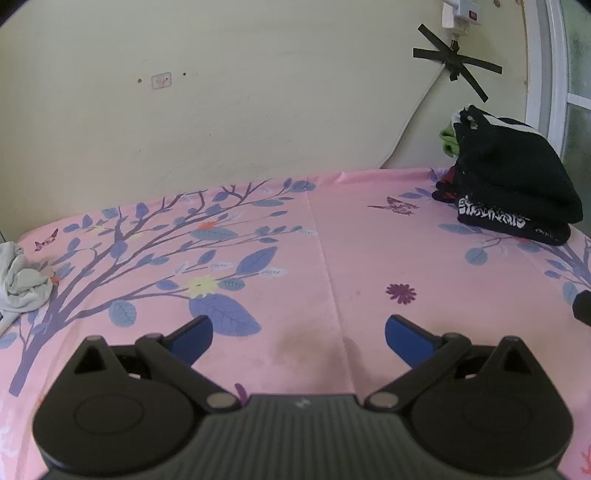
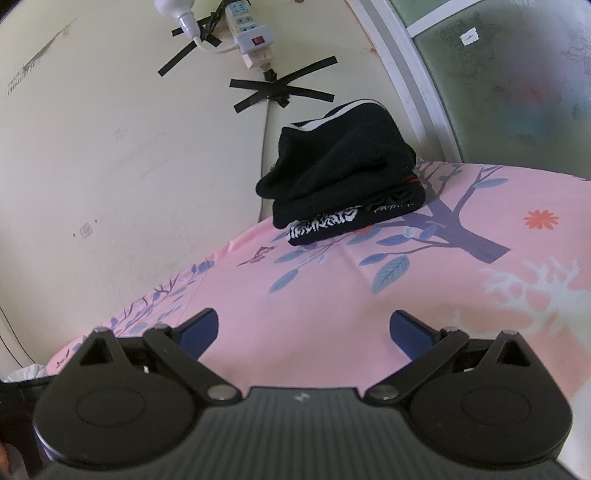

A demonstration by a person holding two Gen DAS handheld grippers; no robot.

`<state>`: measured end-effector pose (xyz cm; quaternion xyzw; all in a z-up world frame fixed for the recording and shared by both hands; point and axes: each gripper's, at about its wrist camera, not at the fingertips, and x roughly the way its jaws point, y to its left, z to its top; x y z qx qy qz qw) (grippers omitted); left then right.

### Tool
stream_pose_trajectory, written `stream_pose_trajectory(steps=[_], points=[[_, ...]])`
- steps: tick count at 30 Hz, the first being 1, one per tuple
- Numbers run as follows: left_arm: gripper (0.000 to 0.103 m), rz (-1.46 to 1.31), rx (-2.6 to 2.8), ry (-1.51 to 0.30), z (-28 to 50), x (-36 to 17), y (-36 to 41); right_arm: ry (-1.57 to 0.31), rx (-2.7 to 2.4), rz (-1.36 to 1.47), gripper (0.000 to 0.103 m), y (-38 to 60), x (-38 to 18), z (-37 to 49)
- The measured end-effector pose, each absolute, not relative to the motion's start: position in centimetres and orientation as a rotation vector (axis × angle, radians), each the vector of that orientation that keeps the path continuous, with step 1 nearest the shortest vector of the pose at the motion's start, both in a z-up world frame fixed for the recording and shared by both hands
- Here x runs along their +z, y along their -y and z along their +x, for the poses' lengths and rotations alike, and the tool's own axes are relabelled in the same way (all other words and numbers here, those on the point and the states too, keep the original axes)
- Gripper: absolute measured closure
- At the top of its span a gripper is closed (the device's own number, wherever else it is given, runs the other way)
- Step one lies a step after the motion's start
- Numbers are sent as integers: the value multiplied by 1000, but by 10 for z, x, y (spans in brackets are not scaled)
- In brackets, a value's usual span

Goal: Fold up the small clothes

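Observation:
A stack of folded black clothes point(image 1: 513, 181) sits at the far right of the pink floral bed sheet point(image 1: 332, 240), against the wall; it also shows in the right wrist view point(image 2: 340, 173). A crumpled pale grey garment point(image 1: 22, 277) lies at the left edge of the bed. My left gripper point(image 1: 299, 334) is open and empty above the middle of the sheet. My right gripper point(image 2: 304, 328) is open and empty, short of the black stack.
The cream wall point(image 1: 221, 92) runs behind the bed, with a power strip point(image 2: 251, 33) and cable taped to it. A white window frame point(image 2: 417, 92) stands at the right. A green item point(image 1: 448, 142) lies behind the stack.

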<state>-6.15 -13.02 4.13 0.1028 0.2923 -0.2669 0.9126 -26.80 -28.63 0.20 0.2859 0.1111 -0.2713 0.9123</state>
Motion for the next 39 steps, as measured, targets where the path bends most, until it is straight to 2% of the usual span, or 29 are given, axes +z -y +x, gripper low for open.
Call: stream_pose_trajectory(steps=[39], points=[[0,268,-623,-659,-63,34,133,-225,-557,589,7,286,4,-269]])
